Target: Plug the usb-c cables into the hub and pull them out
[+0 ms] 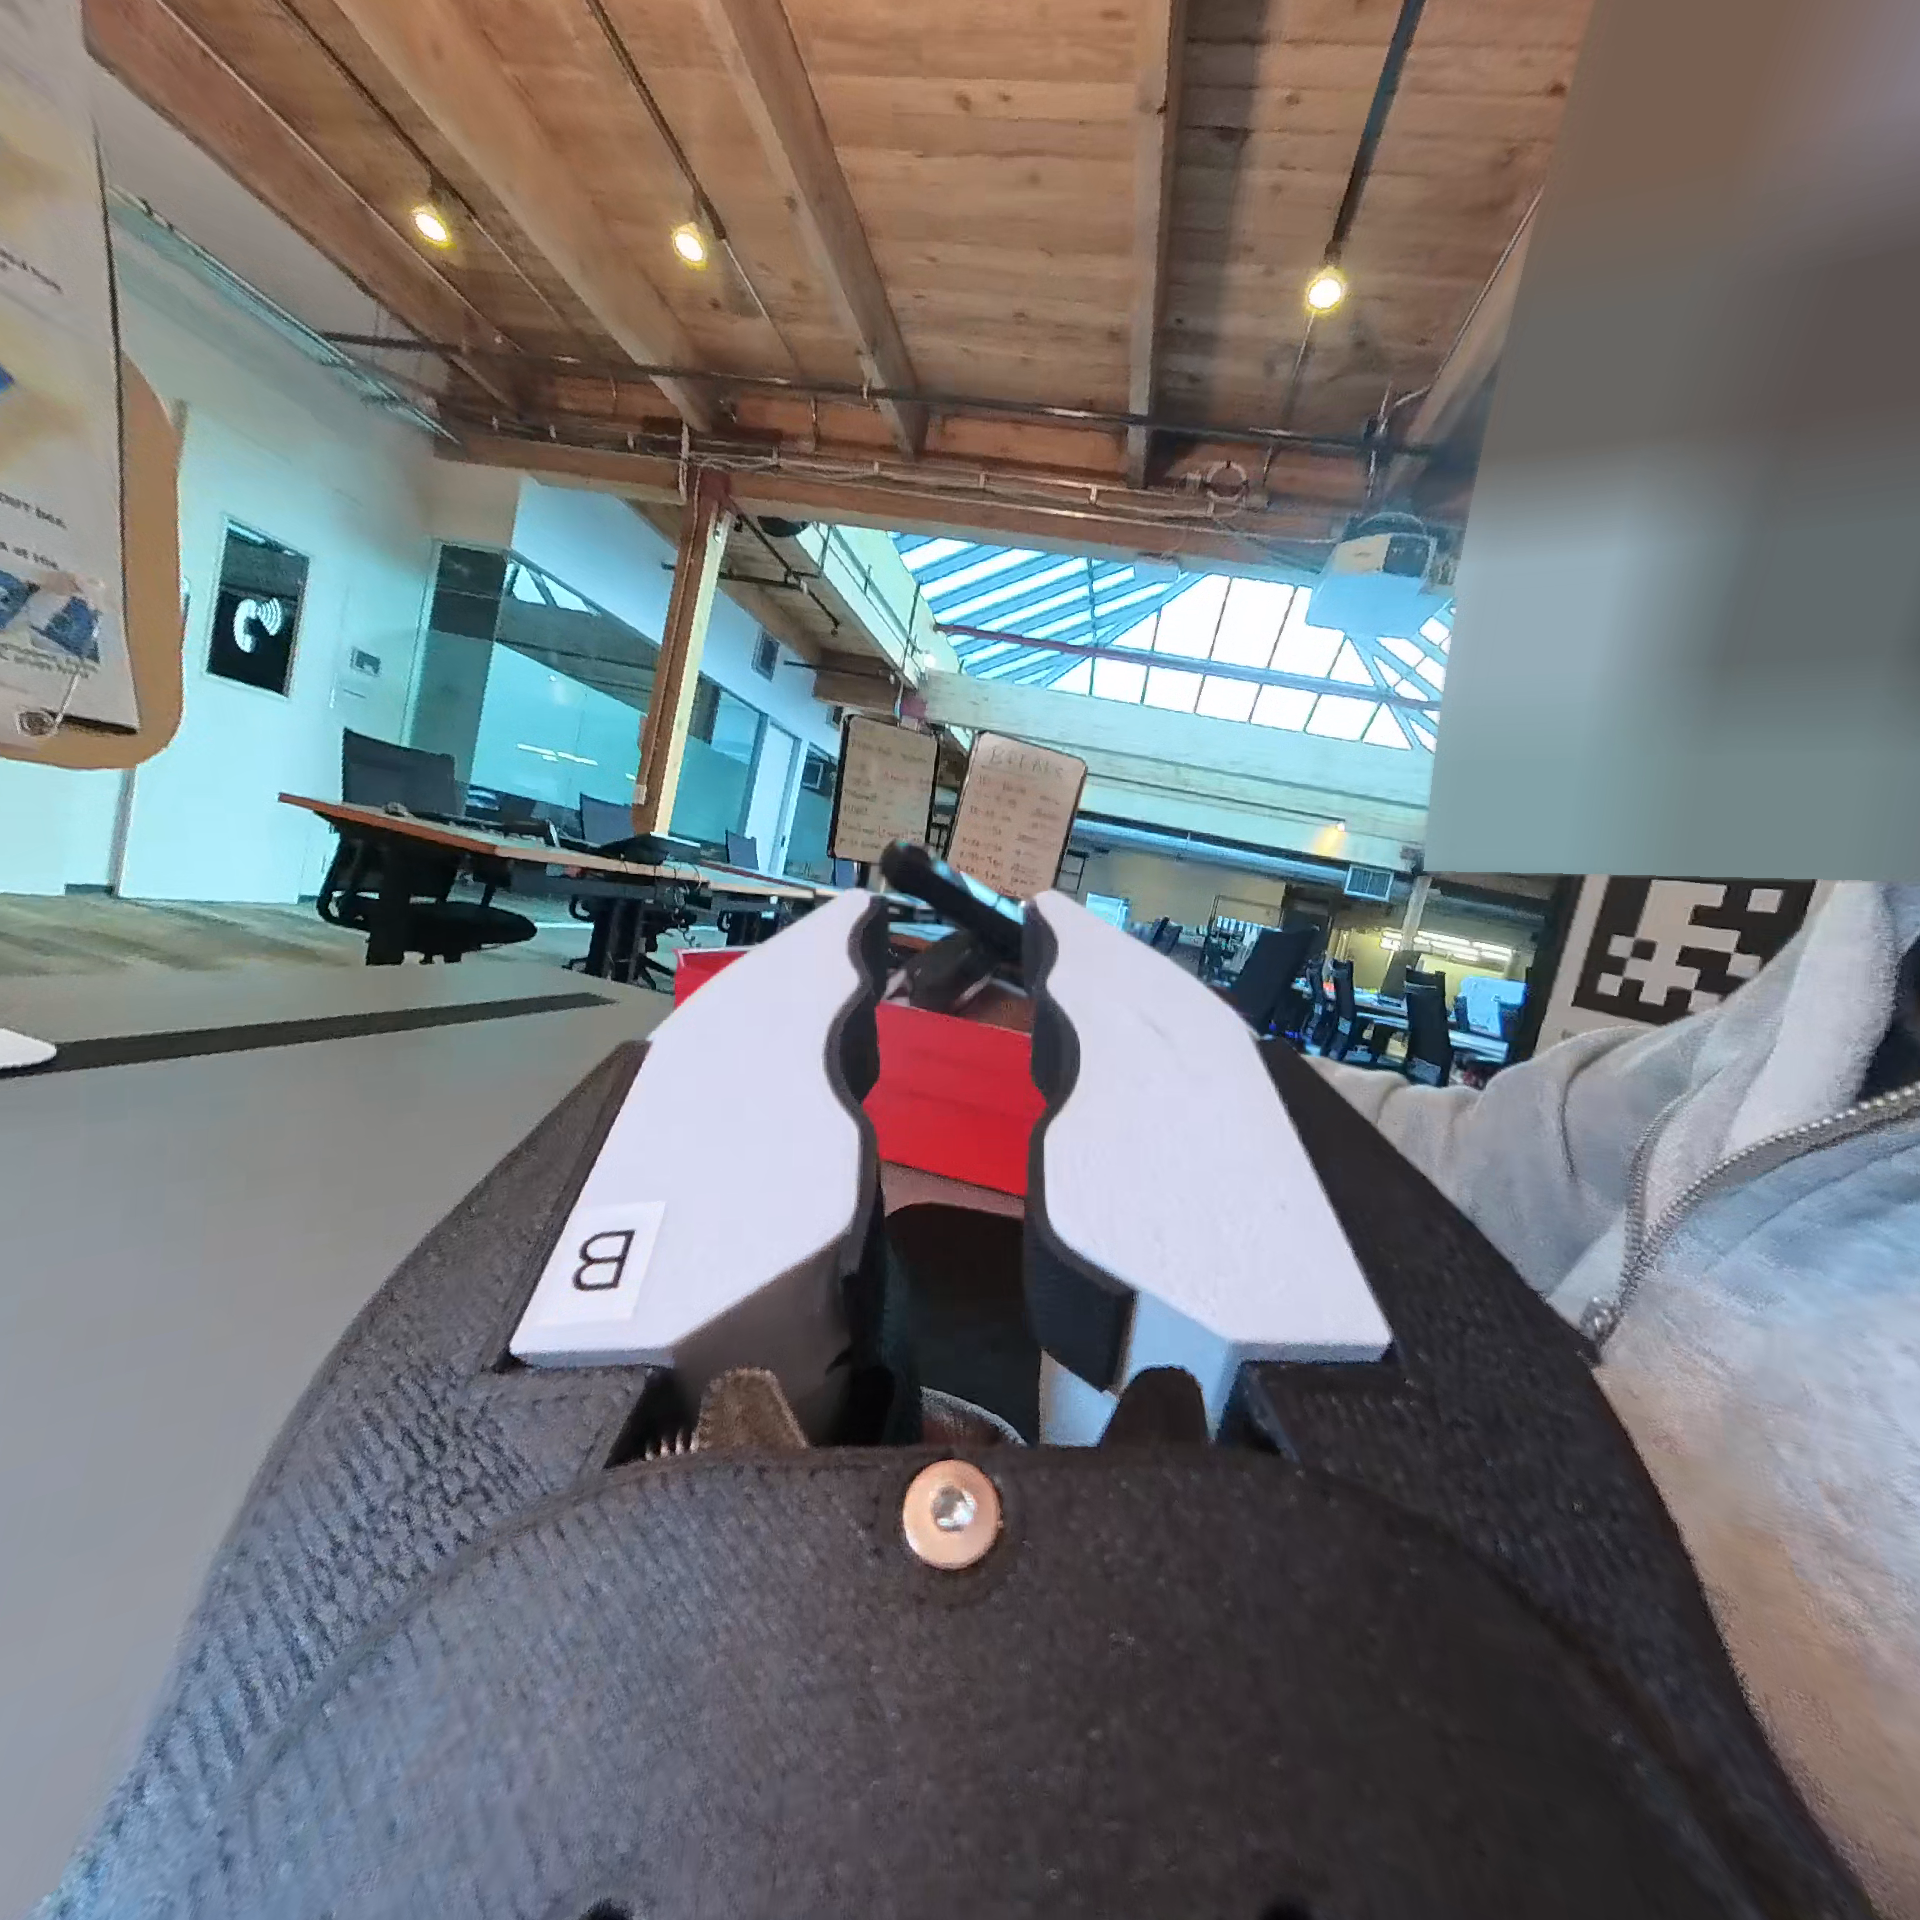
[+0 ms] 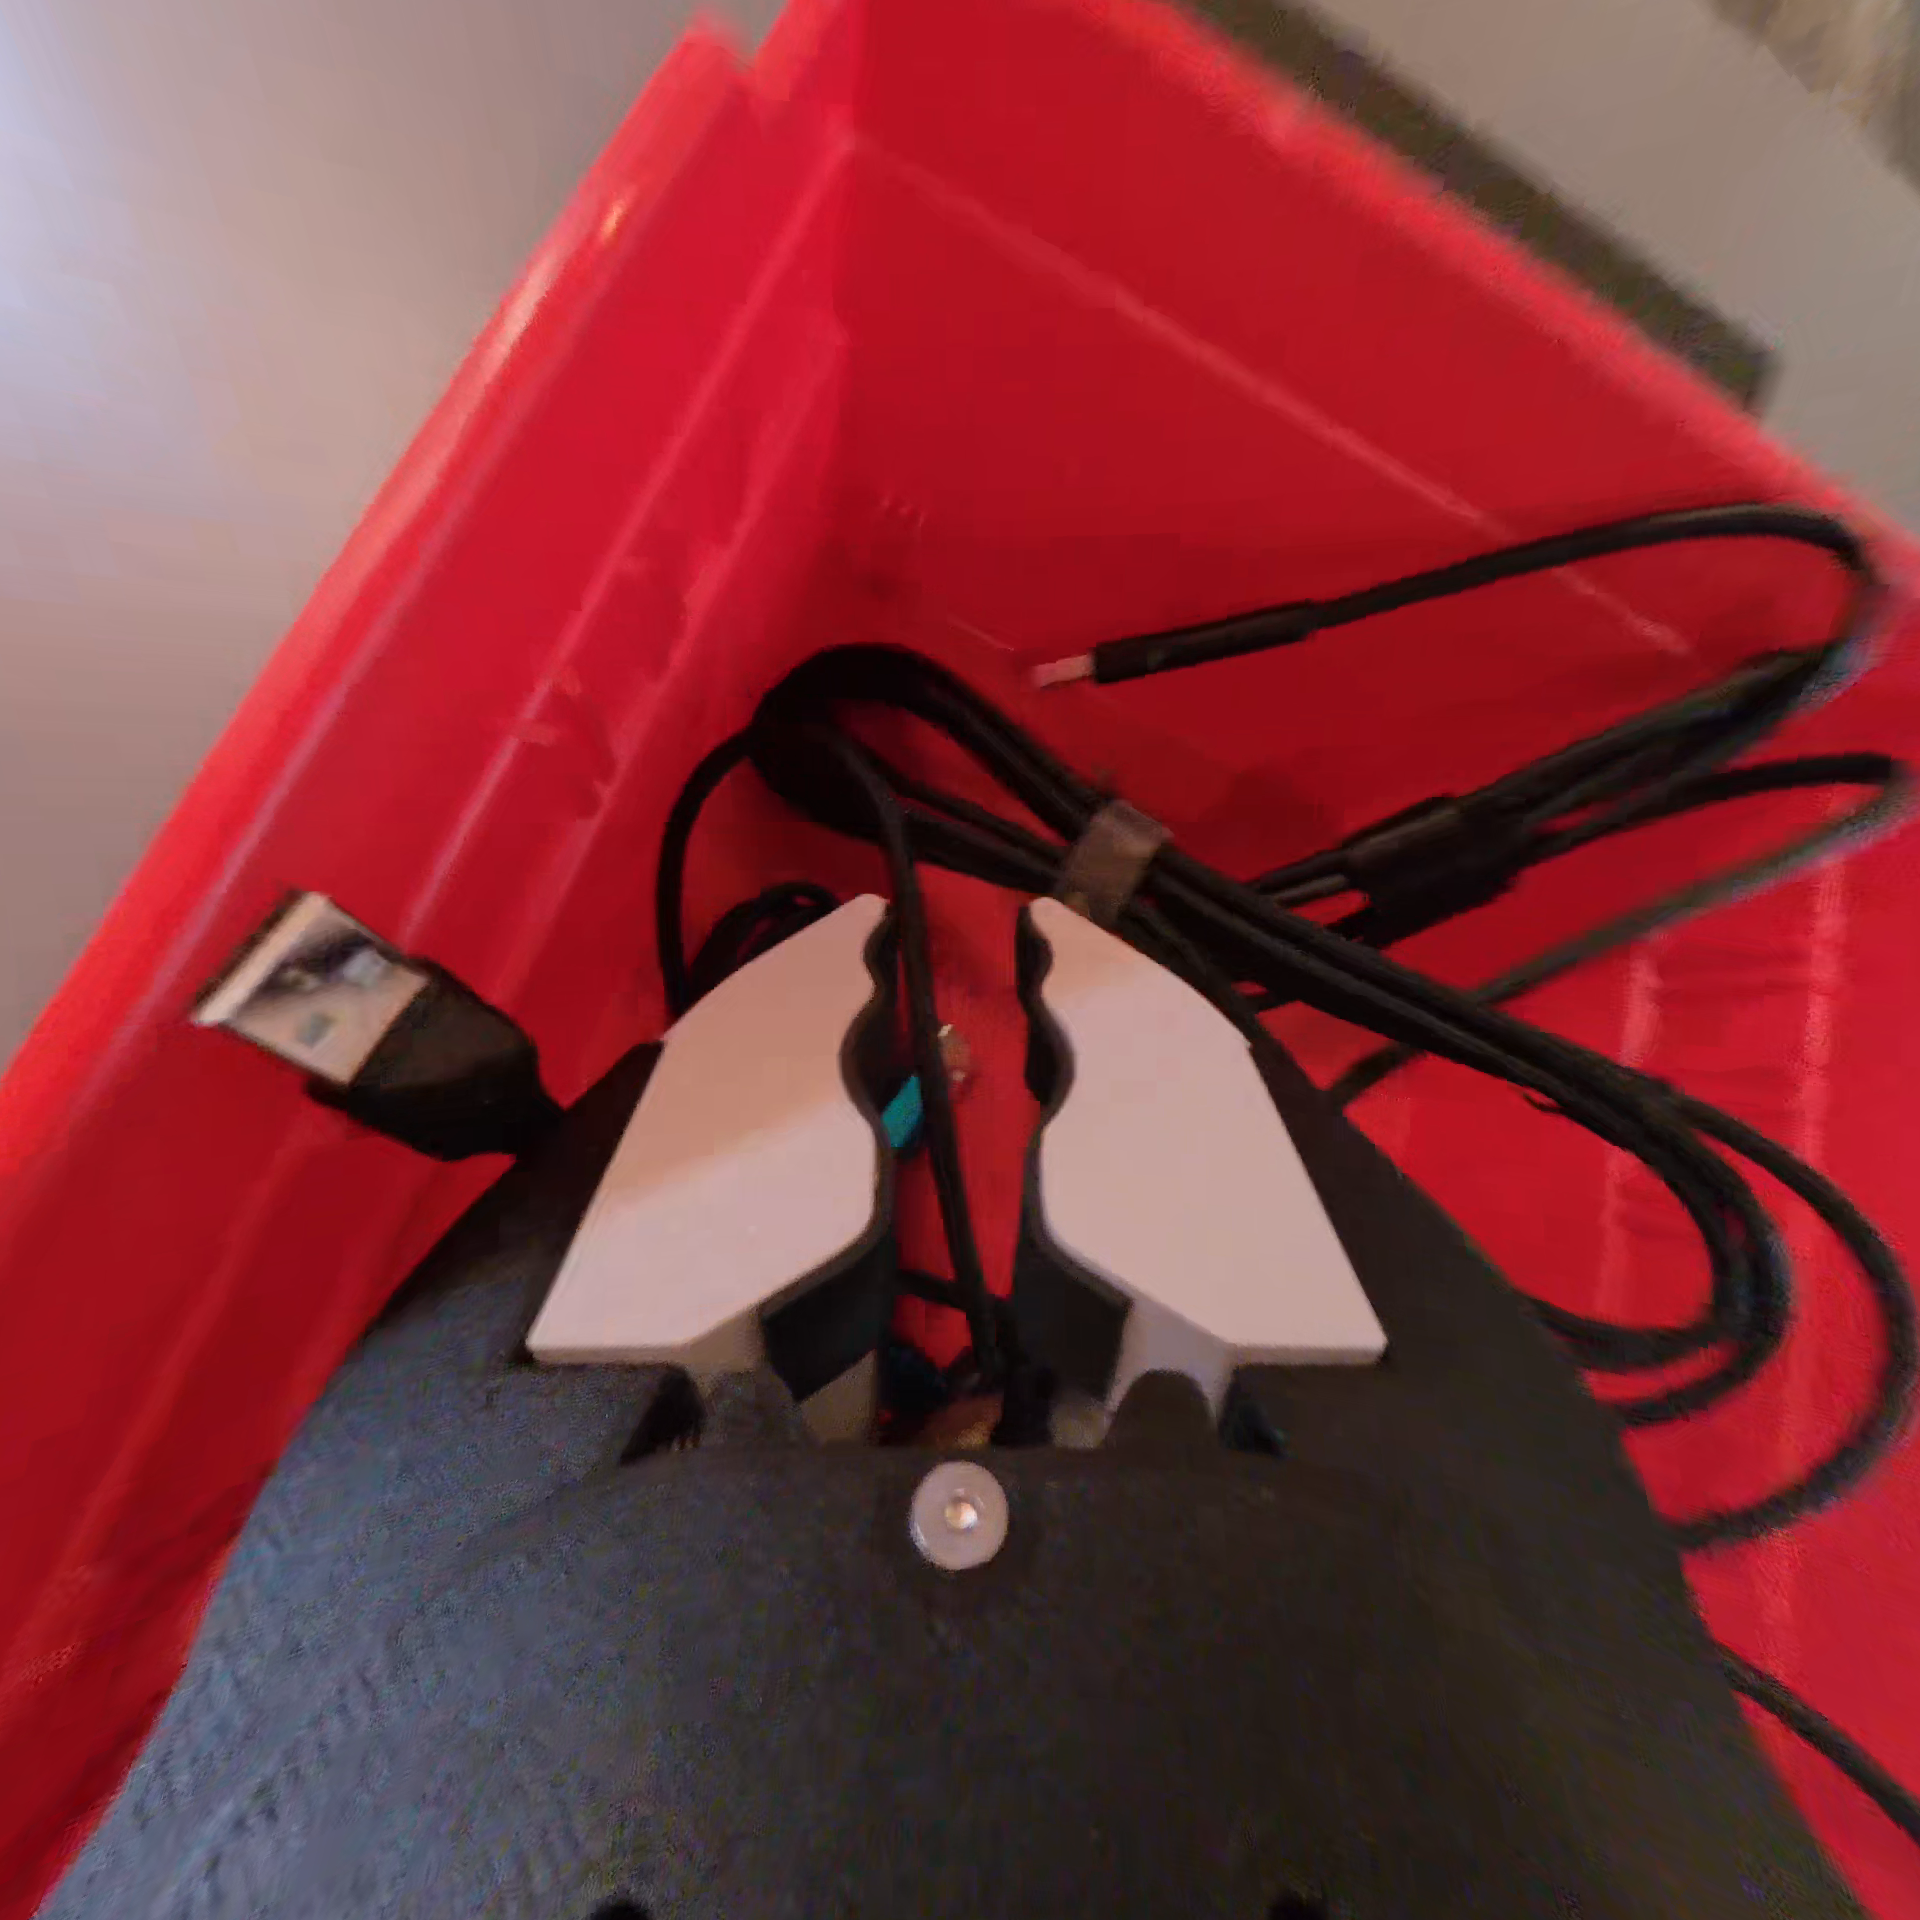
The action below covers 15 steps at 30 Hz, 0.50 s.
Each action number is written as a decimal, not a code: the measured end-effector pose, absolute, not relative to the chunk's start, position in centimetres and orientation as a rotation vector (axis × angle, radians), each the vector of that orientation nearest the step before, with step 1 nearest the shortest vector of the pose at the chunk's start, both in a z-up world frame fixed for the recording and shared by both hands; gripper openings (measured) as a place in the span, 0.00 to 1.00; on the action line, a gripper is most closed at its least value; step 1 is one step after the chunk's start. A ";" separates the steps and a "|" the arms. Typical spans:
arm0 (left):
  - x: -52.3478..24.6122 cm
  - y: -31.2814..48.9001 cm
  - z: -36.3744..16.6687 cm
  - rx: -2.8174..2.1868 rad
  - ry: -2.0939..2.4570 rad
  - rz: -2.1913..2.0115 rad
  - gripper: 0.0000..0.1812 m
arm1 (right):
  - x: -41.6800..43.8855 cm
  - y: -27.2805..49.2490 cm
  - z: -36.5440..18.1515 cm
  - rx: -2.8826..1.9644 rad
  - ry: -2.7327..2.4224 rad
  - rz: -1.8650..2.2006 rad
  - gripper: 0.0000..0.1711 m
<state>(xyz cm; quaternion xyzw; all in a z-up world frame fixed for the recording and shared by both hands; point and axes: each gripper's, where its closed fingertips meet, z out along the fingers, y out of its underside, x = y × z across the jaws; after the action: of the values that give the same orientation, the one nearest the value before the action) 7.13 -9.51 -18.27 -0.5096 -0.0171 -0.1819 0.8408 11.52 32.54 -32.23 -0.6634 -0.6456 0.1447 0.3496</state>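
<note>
In the left wrist view my left gripper [image 1: 951, 904] lies low over the grey table, its white fingers closed onto a black device [image 1: 961, 914] that fills the gap at the tips; a black stub sticks up from it. A red bin [image 1: 956, 1101] stands right behind. In the right wrist view my right gripper [image 2: 956, 914] is open, reaching down into the red bin [image 2: 935, 312]. A thin black cable [image 2: 920, 987] runs loose between its fingers. A strapped bundle of black cables [image 2: 1112, 842] lies beyond the tips. A slim plug [image 2: 1195, 649] points left, and a wide metal plug [image 2: 312, 987] lies at the left.
The grey table [image 1: 260, 1195] stretches to the left of the bin. A person's grey sleeve [image 1: 1662, 1195] and a black-and-white marker tag [image 1: 1704, 956] are at the right. A paper bag [image 1: 62, 416] hangs at the far left. A small teal piece [image 2: 899, 1107] sits by the right gripper's left pad. The left gripper's tips are roughly 45 cm from the right gripper's.
</note>
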 end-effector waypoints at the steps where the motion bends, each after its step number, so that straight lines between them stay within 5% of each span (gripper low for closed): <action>1: 7.1 -9.3 -18.5 -1.085 -0.037 -0.391 0.14 | 11.6 32.8 -30.8 -1.703 -1.606 0.417 0.16; 9: 6.8 -9.9 -19.0 -1.062 -0.056 -0.423 0.14 | 17.2 35.3 -17.7 -1.537 -1.057 0.541 0.35; 11: 7.1 -10.4 -18.8 -1.041 -0.041 -0.399 0.14 | 20.2 36.9 -18.6 -1.686 -0.976 0.459 0.36; 15: 6.8 -11.4 -18.4 -0.989 -0.056 -0.348 0.14 | 22.1 36.4 -25.9 -2.053 -1.078 0.442 0.57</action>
<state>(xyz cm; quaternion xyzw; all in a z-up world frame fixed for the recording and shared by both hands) 6.75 -11.35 -18.42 -0.4723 -0.0266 -0.1662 0.8652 22.06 36.42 -25.94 -0.8043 -0.4223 0.1732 0.3805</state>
